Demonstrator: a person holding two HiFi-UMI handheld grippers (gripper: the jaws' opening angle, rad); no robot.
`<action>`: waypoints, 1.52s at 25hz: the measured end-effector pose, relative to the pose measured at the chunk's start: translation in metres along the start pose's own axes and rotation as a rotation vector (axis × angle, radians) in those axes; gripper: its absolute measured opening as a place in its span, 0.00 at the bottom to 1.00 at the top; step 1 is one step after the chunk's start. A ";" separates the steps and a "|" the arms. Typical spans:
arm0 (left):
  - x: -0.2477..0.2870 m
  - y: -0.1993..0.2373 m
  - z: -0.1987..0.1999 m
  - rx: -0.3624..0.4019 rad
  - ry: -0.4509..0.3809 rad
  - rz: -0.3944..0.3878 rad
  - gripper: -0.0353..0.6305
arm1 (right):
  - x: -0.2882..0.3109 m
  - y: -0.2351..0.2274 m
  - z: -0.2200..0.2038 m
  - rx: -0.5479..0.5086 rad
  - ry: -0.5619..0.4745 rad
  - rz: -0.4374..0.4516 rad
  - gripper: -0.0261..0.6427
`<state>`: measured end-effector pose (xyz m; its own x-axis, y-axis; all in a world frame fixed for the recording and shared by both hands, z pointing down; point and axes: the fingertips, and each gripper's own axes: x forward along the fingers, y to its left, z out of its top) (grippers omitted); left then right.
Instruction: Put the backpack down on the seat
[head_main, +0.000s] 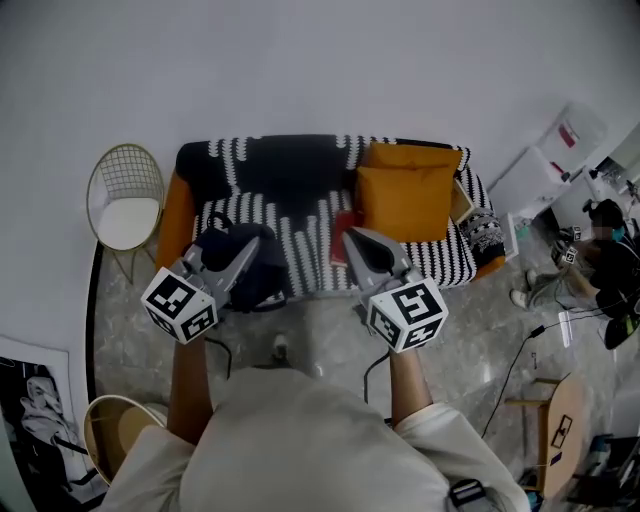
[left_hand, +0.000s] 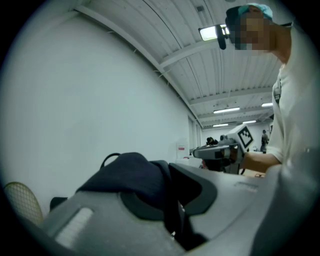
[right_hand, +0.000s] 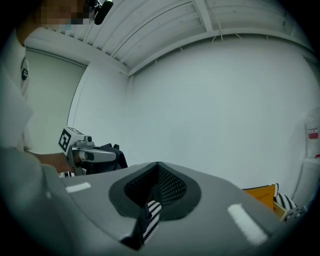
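Observation:
A dark backpack (head_main: 262, 268) hangs in front of the left half of a black-and-white striped sofa seat (head_main: 305, 235). My left gripper (head_main: 240, 255) is shut on its dark fabric. In the left gripper view that backpack fabric (left_hand: 131, 176) bunches between the jaws of the left gripper (left_hand: 169, 200), with a thin strap loop above. My right gripper (head_main: 353, 240) is beside it, over the seat's front edge, jaws together and empty. In the right gripper view, striped cloth shows through the slit of the right gripper (right_hand: 156, 172), and the left gripper (right_hand: 95, 155) with the backpack appears at the left.
Two orange cushions (head_main: 405, 195) and a red book (head_main: 343, 240) lie on the sofa's right half. A gold wire chair (head_main: 125, 200) stands at the sofa's left and another chair (head_main: 115, 430) at lower left. A wooden stool (head_main: 560, 420), cables and a seated person (head_main: 600, 260) are at the right.

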<state>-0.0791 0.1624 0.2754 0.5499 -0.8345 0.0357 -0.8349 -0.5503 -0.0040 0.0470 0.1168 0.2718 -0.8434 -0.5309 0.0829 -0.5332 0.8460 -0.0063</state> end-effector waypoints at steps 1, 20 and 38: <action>0.004 0.008 0.000 0.000 0.001 -0.006 0.11 | 0.008 -0.002 0.002 0.002 -0.002 0.001 0.05; 0.058 0.112 -0.020 -0.031 0.016 -0.137 0.11 | 0.124 -0.032 -0.012 0.035 0.061 -0.055 0.05; 0.135 0.178 -0.055 -0.107 0.064 -0.156 0.11 | 0.181 -0.112 -0.052 0.094 0.126 -0.131 0.05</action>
<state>-0.1543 -0.0468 0.3347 0.6730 -0.7341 0.0907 -0.7393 -0.6639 0.1128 -0.0427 -0.0716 0.3389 -0.7547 -0.6206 0.2127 -0.6465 0.7587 -0.0799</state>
